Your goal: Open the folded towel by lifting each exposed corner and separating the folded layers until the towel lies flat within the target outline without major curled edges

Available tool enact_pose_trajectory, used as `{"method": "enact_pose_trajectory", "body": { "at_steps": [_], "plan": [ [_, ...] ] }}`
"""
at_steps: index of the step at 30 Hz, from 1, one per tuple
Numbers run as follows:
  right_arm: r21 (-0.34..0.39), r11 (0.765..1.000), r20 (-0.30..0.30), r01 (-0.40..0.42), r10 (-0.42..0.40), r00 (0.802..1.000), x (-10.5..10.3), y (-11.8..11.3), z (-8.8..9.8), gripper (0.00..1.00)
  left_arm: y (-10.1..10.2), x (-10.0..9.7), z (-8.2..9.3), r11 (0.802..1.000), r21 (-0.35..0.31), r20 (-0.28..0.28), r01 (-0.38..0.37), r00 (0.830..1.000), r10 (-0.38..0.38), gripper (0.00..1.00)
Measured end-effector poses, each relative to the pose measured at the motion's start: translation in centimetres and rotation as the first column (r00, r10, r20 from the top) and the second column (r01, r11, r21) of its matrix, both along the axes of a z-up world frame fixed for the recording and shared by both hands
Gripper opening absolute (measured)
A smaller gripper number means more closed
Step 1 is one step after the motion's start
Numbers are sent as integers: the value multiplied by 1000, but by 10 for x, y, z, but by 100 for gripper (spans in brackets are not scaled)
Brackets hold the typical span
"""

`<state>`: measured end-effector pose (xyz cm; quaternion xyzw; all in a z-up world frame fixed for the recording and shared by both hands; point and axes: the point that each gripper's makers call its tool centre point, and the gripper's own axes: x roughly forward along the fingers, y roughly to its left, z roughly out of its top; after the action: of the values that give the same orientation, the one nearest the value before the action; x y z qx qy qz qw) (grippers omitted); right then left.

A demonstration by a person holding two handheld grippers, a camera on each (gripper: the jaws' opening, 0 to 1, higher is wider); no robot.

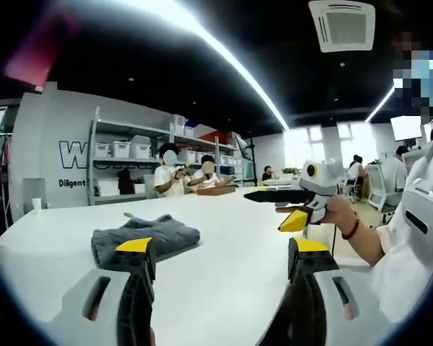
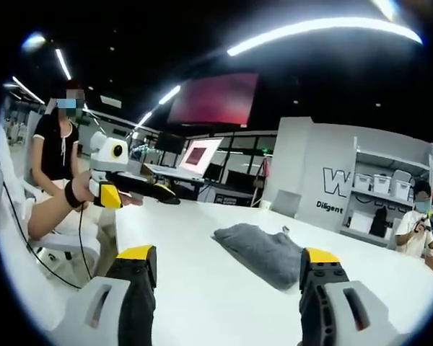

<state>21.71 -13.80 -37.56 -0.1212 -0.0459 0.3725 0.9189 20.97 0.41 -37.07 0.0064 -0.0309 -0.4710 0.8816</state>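
A folded grey towel (image 1: pixel 148 236) lies on the white table (image 1: pixel 231 281), just beyond my left gripper's left jaw. My left gripper (image 1: pixel 222 246) stands open above the table with nothing between its yellow-tipped jaws. Further right, a hand holds my right gripper (image 1: pixel 273 209) over the table's edge, clear of the towel. In the right gripper view the towel (image 2: pixel 263 251) lies ahead between the jaws of my open right gripper (image 2: pixel 229 256), which holds nothing. The left gripper (image 2: pixel 146 196) comes in from the left there, held in a hand above the table's far edge.
Two people (image 1: pixel 189 179) sit at the table's far side in front of shelves (image 1: pixel 130 155) holding white boxes. The person's sleeve (image 1: pixel 418 238) is at the right. A seated person (image 2: pixel 56 148), chairs and screens (image 2: pixel 198 155) stand beyond the table edge.
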Motion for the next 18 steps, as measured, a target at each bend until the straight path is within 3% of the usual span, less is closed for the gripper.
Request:
{"method": "enact_pose_trajectory", "body": {
  "at_steps": [18],
  "plan": [
    [15,1000,-1,-4,4,1000,14,-1,7,79,2,20,1,1000,-9,-22,-19,1000,19,73]
  ]
}}
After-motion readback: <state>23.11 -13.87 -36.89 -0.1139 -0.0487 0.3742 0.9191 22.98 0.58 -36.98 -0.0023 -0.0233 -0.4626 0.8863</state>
